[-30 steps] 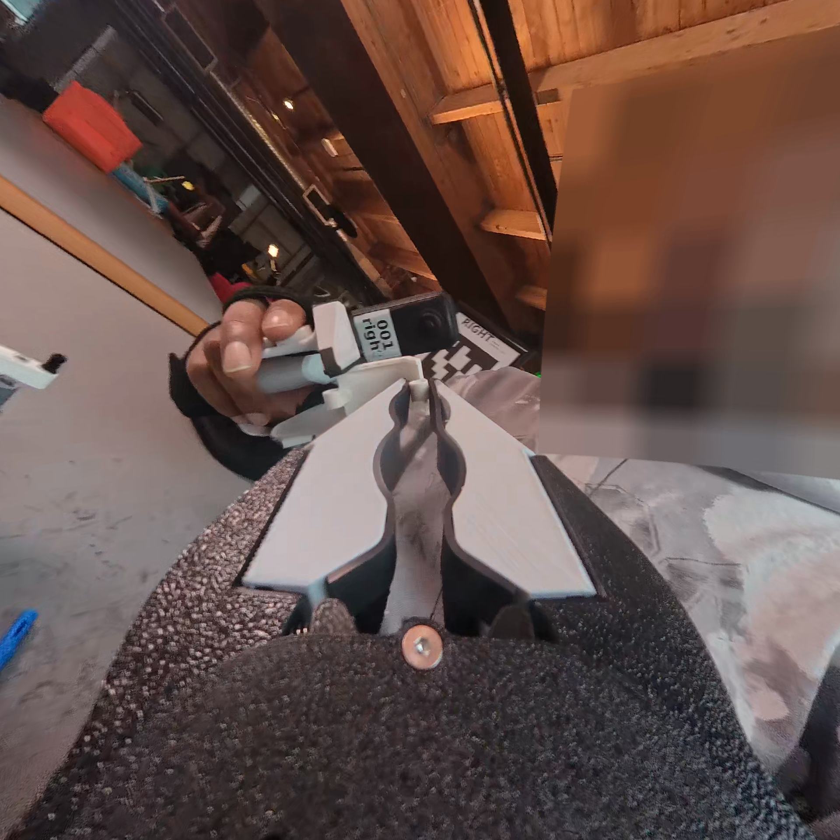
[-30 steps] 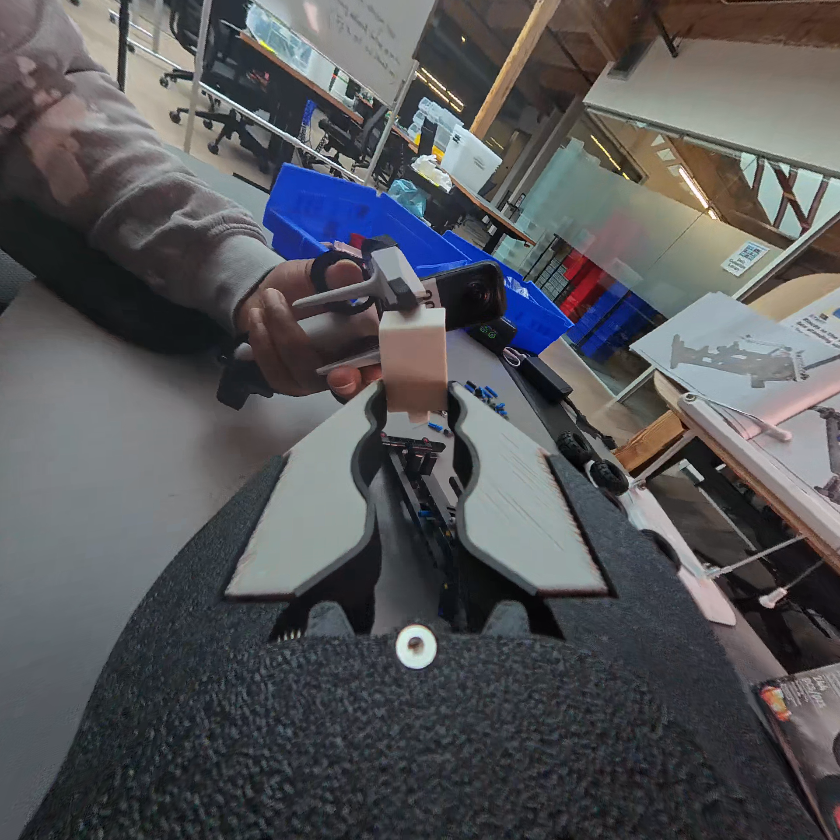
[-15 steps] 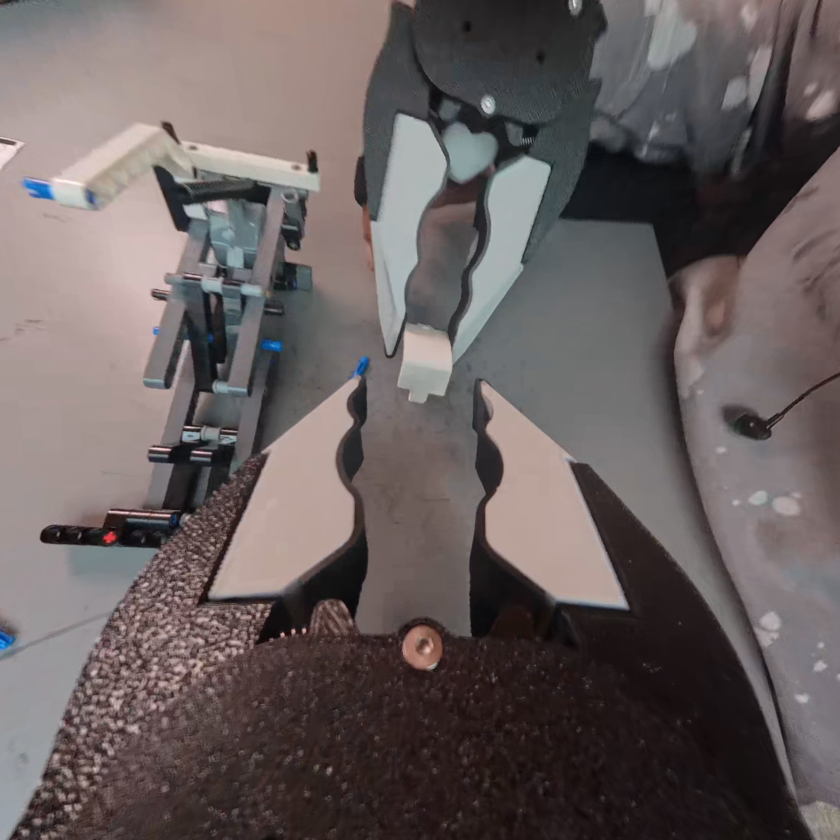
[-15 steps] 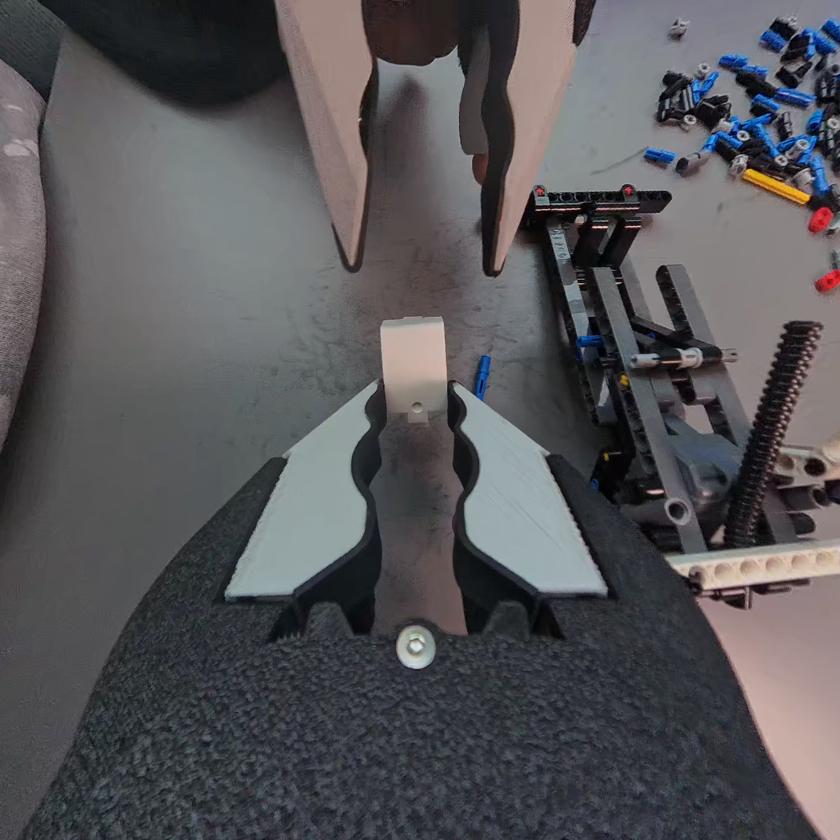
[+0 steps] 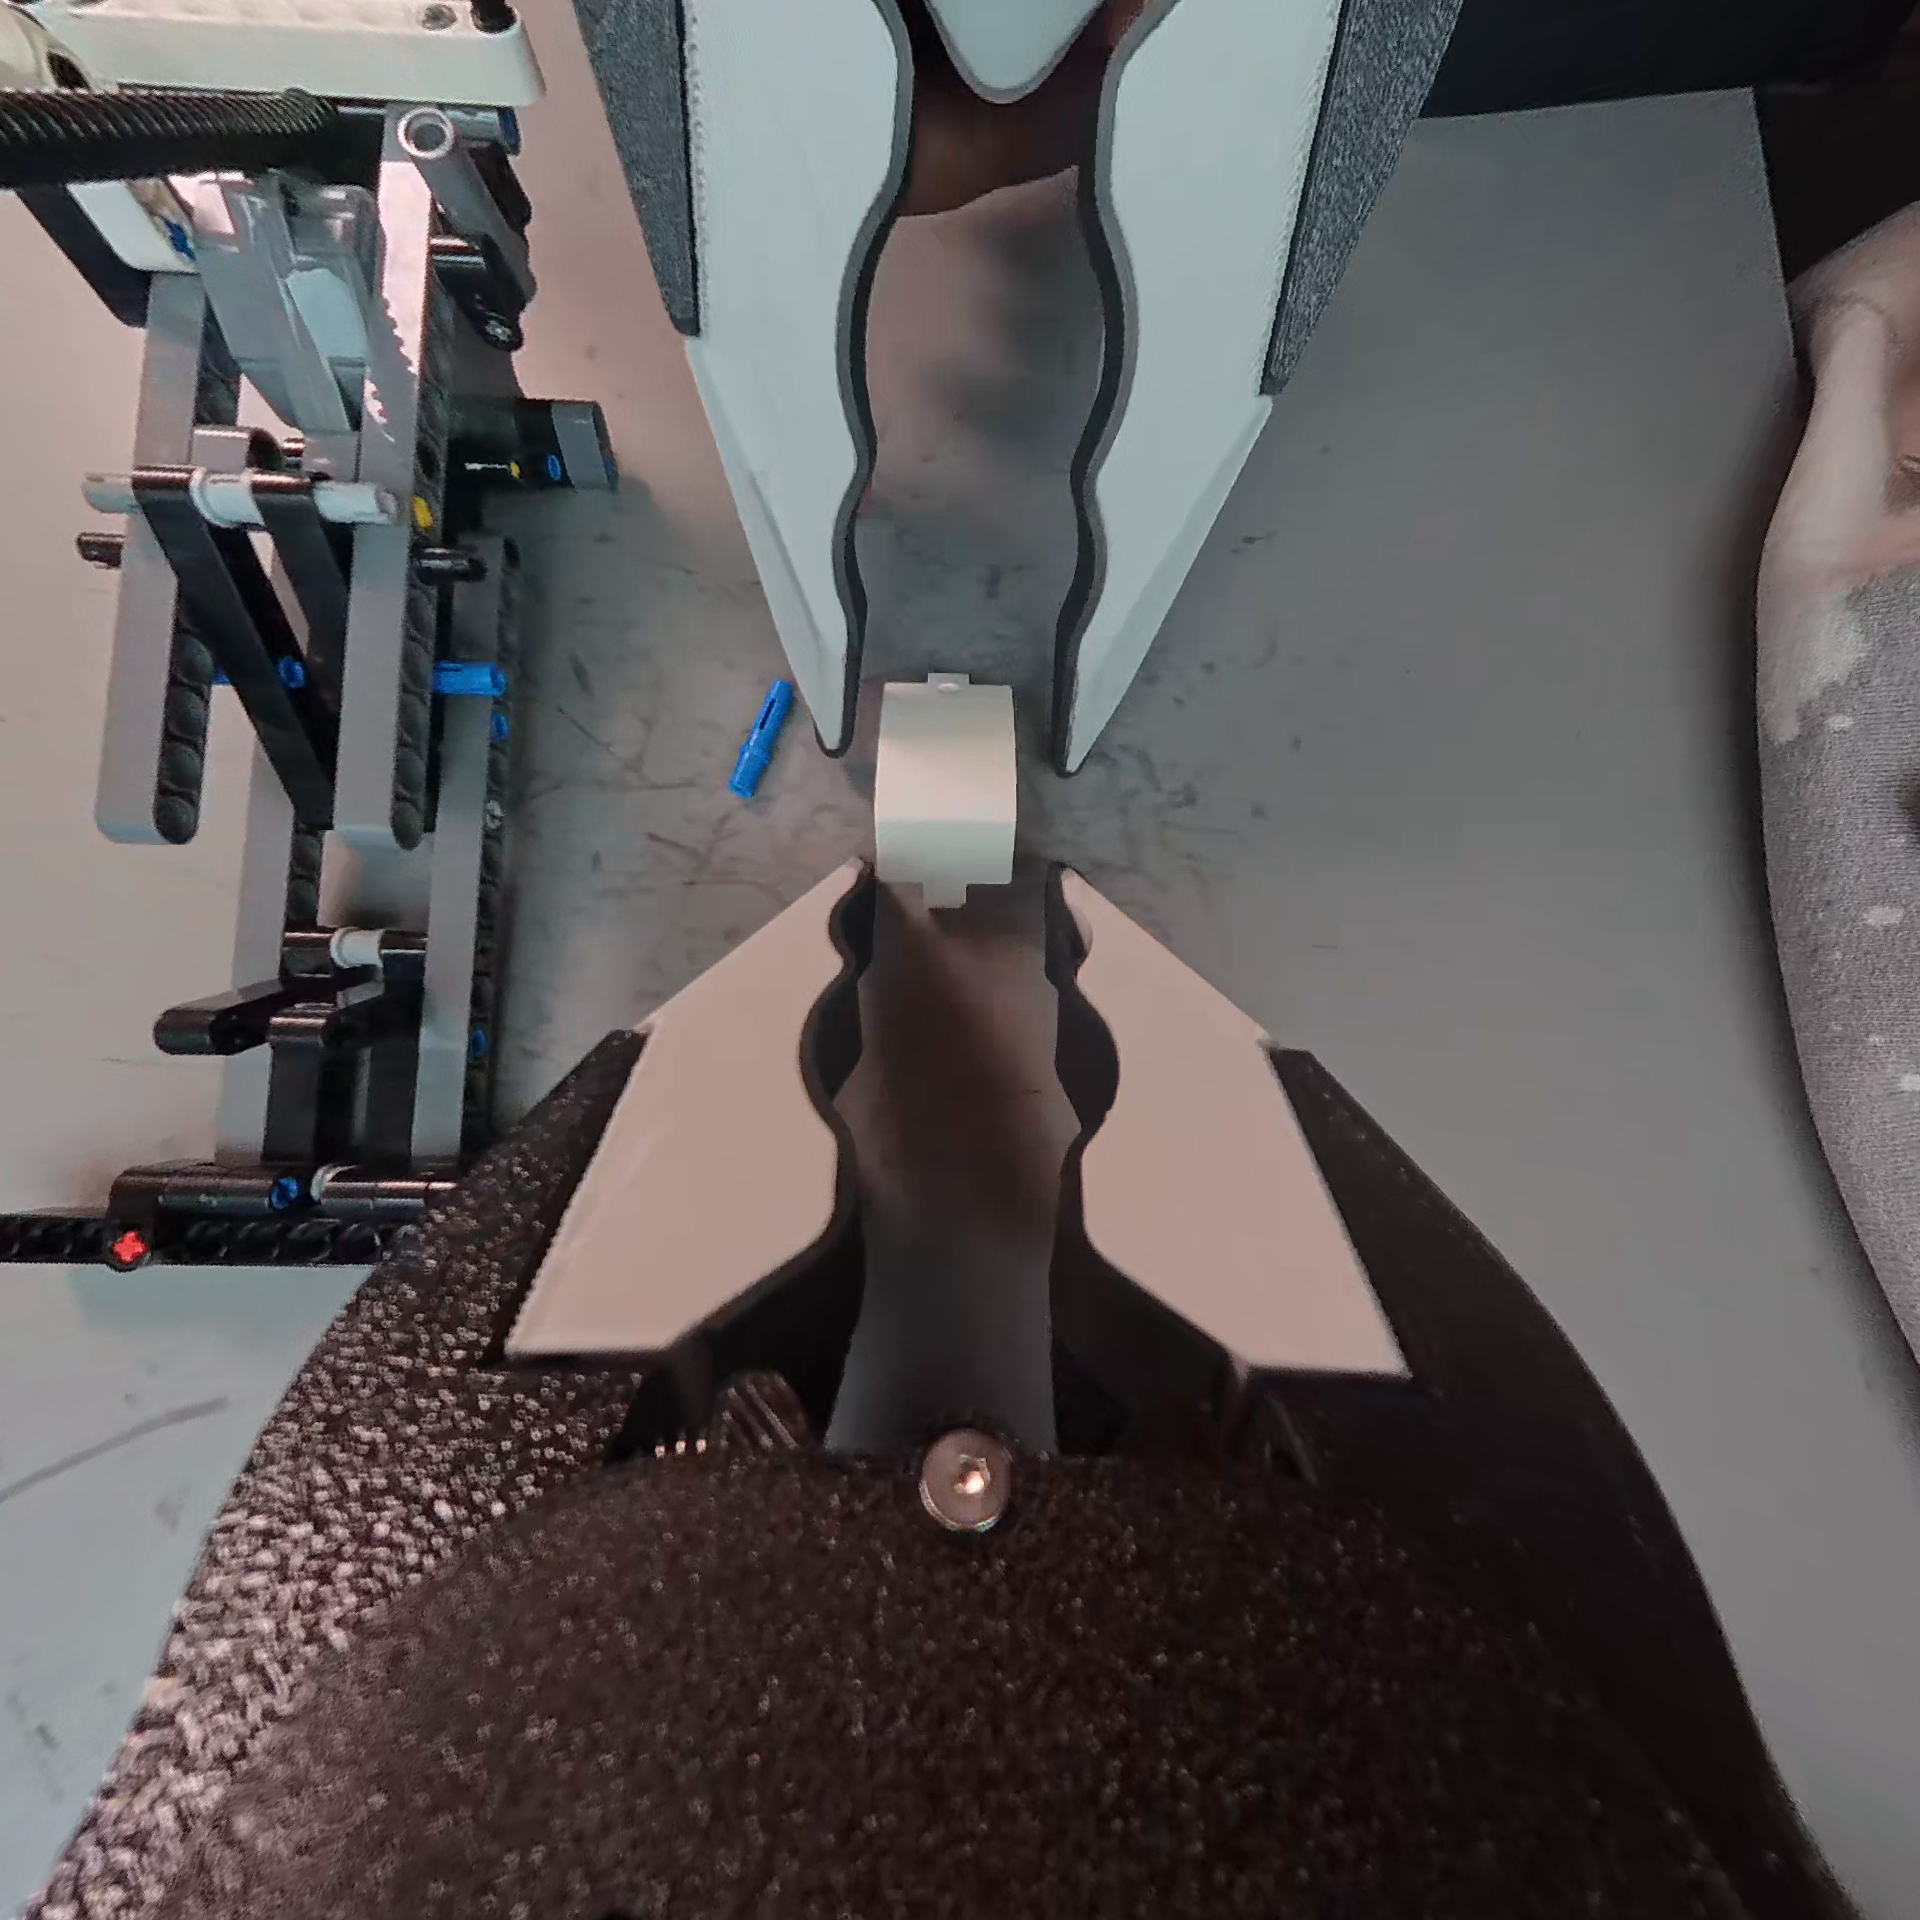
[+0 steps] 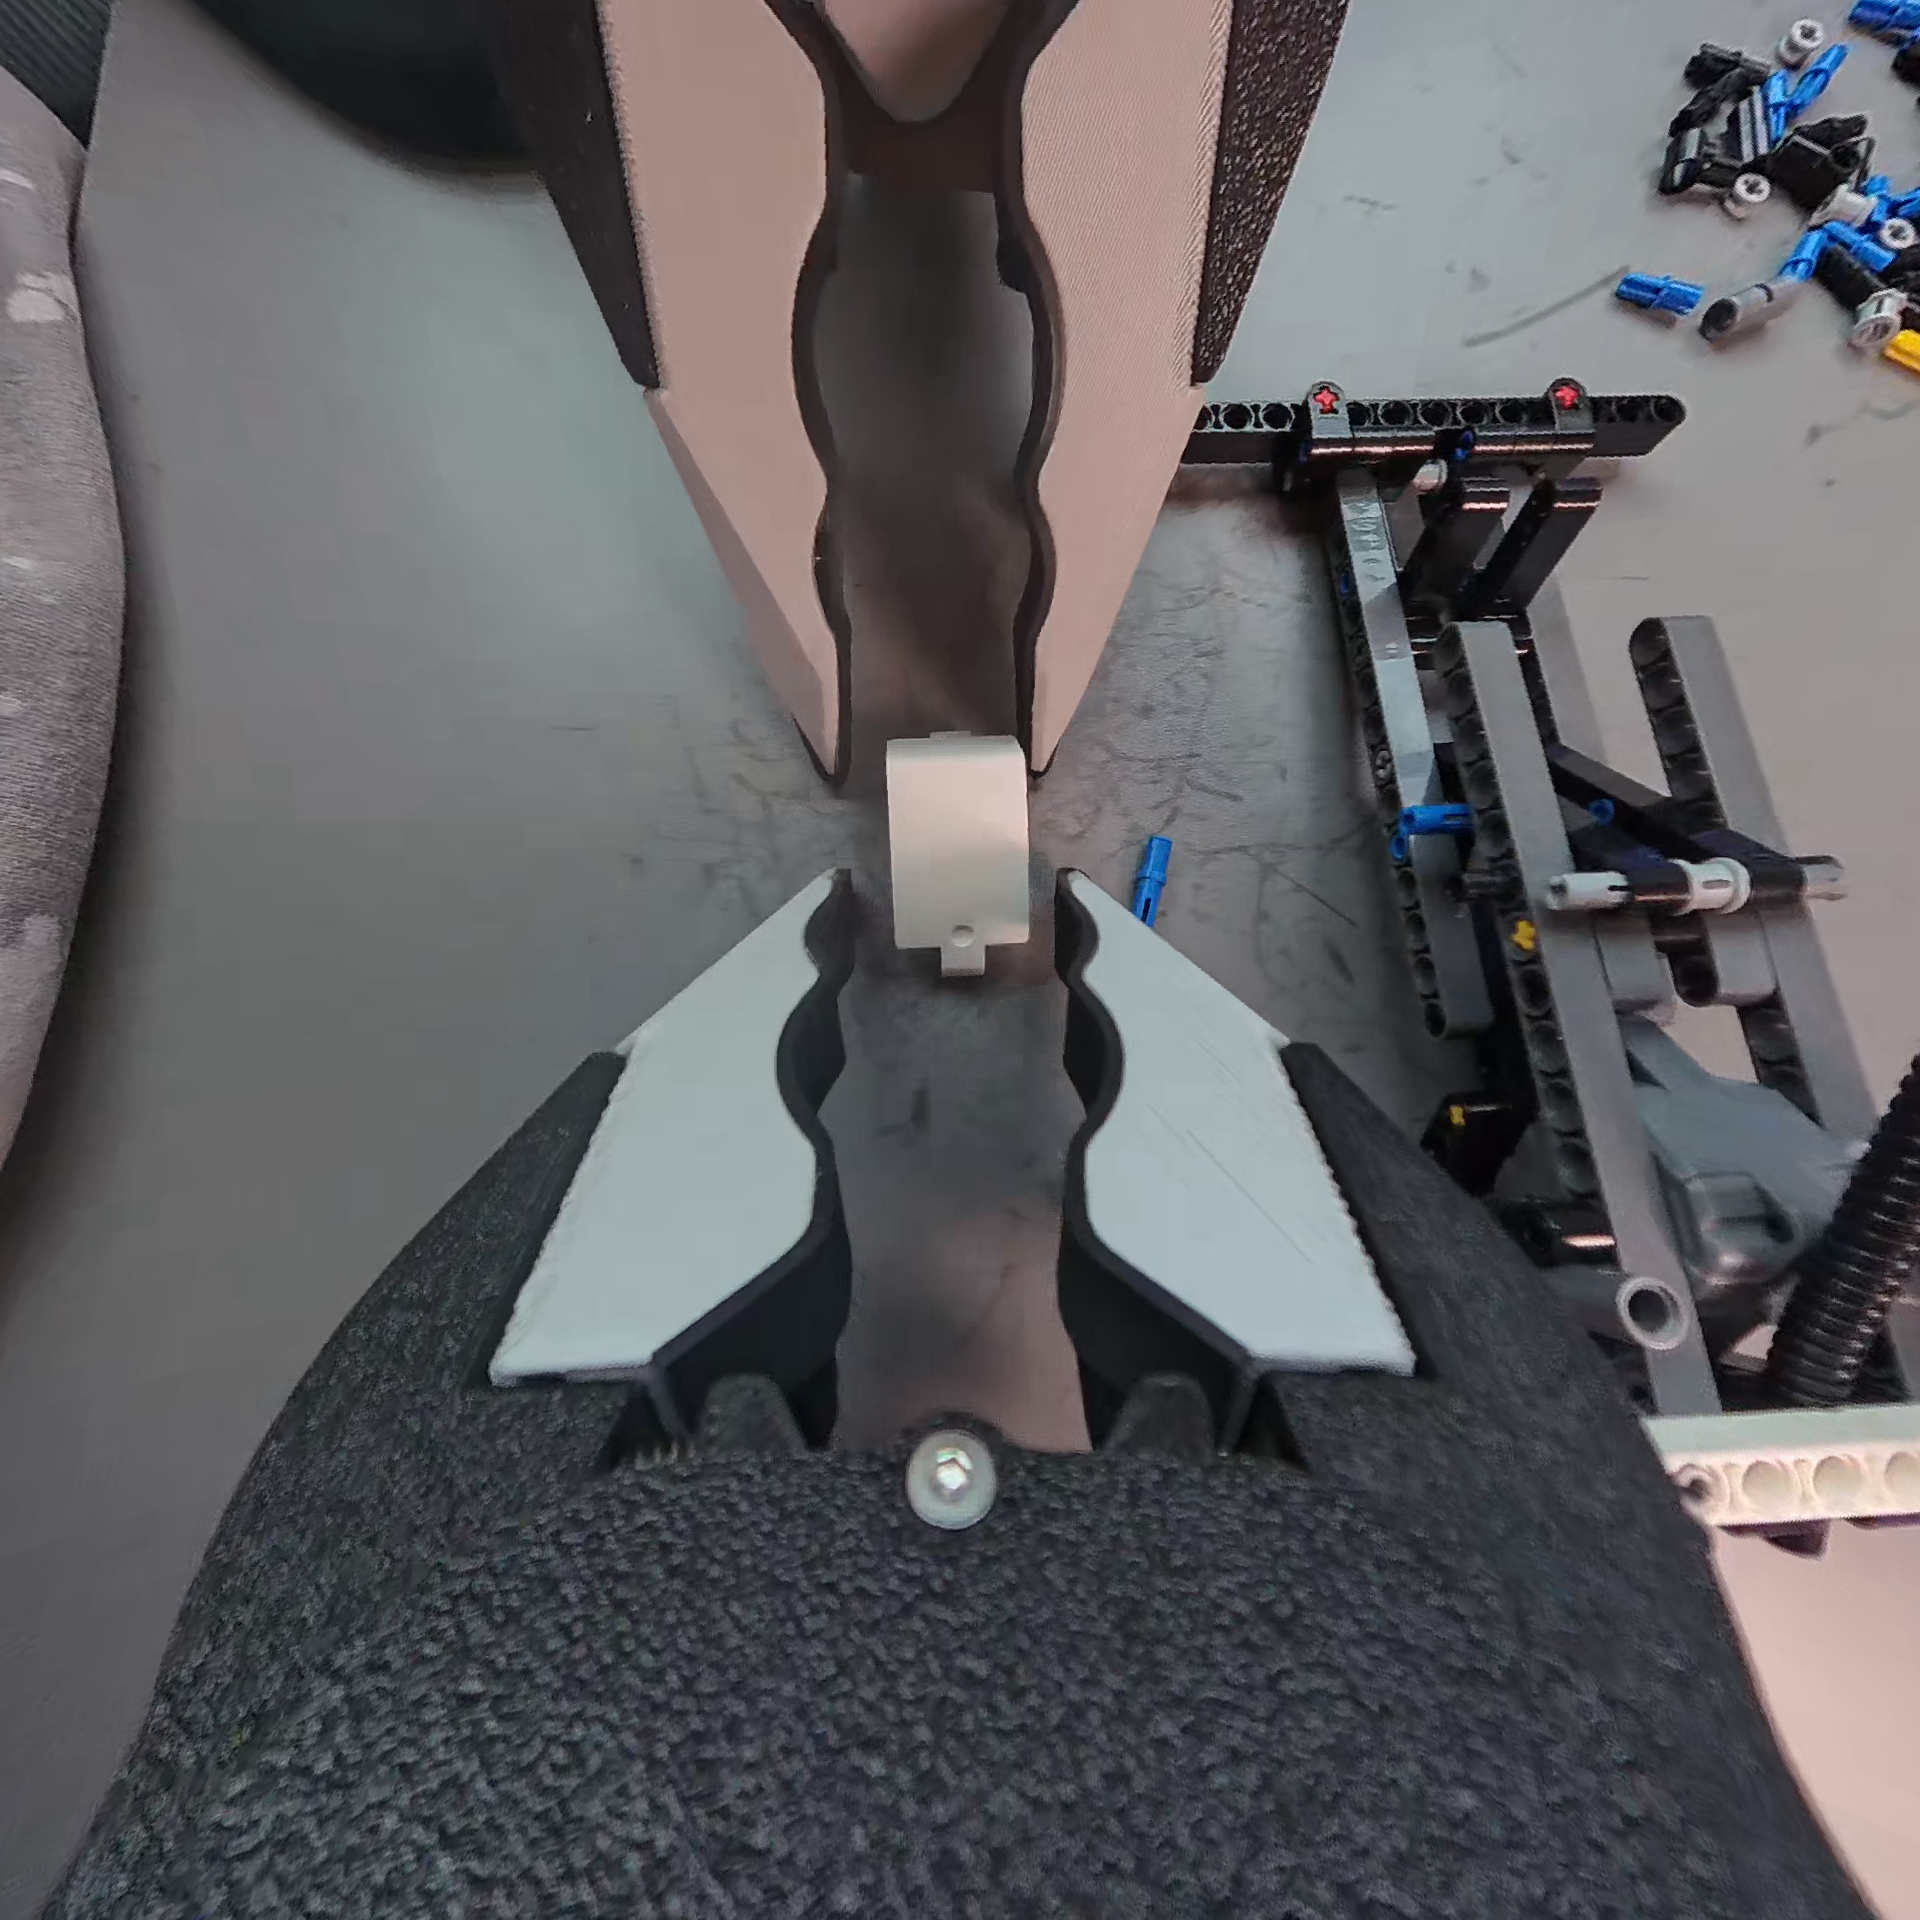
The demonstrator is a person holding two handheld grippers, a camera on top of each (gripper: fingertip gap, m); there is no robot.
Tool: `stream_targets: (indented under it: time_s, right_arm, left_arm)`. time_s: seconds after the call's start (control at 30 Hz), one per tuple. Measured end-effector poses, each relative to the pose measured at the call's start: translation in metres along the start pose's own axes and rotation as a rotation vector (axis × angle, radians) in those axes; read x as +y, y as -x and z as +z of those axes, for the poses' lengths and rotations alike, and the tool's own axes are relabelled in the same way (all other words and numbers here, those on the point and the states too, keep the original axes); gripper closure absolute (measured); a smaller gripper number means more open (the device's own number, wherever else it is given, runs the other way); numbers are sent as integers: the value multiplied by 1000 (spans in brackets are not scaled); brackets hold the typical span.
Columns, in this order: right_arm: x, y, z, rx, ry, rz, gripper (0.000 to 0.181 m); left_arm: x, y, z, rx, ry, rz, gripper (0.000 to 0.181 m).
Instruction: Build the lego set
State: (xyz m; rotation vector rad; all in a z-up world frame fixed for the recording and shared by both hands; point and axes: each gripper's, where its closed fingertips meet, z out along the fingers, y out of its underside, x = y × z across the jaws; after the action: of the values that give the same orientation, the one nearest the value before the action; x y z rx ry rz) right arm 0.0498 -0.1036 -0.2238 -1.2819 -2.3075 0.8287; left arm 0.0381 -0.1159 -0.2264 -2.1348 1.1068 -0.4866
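A white curved Lego piece (image 5: 943, 795) (image 6: 958, 852) sits on the grey table (image 5: 1455, 623), between the tips of two grippers that face each other. My left gripper (image 5: 961, 873) is open, its tips on either side of the piece's near end without touching it. My right gripper (image 6: 954, 881) is open too, its tips clear of the piece's sides. Each gripper shows at the top of the other's view, the right in the left wrist view (image 5: 951, 758) and the left in the right wrist view (image 6: 935, 771). The partly built grey and black Technic frame (image 5: 312, 623) (image 6: 1558, 831) lies beside them.
A loose blue pin (image 5: 762, 740) (image 6: 1151, 878) lies between the white piece and the frame. A pile of several small blue, black and grey parts (image 6: 1818, 208) lies at the far right. A person's grey sleeve (image 5: 1849, 727) (image 6: 42, 520) borders the table on the other side. My two grippers' fingertips are within a few centimetres of each other.
Both grippers came down from mid-air to the table. The right gripper, which held the white piece, has opened and let it go. The left gripper, shut before, has opened.
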Motion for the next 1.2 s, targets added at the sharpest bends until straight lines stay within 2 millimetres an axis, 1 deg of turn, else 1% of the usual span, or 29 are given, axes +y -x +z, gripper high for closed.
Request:
stream_targets:
  time_s: [0.2, 0.27, 0.33, 0.4, 0.47, 0.63, 0.8, 1.03, 1.2]
  right_arm:
    - [0, -3, -10, 8, -77, 7, 142]
    - [1, -5, -10, 26, -77, 9, 147]
    - [2, -3, -9, 22, -67, -9, 158]
    - [2, 1, -10, 0, -71, -8, 158]
    - [2, 1, -11, 3, -75, -5, 158]
    - [6, 7, -13, -36, -76, 1, 156]
    - [5, 11, -13, -46, -84, -5, 157]
    - [3, 2, -17, 2, -107, 10, 147]
    - [1, -5, -16, 50, -113, 2, 143]
  left_arm:
    - [-1, 2, 0, -16, -9, 0, 149]
    - [-4, 3, 1, -24, -19, -3, 148]
    - [-6, 1, 2, -19, -26, 2, 148]
    - [-8, -1, 3, -22, -24, 13, 155]
    - [-8, 0, 3, -29, -23, 16, 156]
    - [-5, 4, 1, -42, -24, 33, 157]
    - [-6, 6, -2, -45, -33, 21, 156]
    - [-6, 9, -3, -57, -38, 19, 157]
    - [-4, 8, -2, -59, -29, 22, 157]
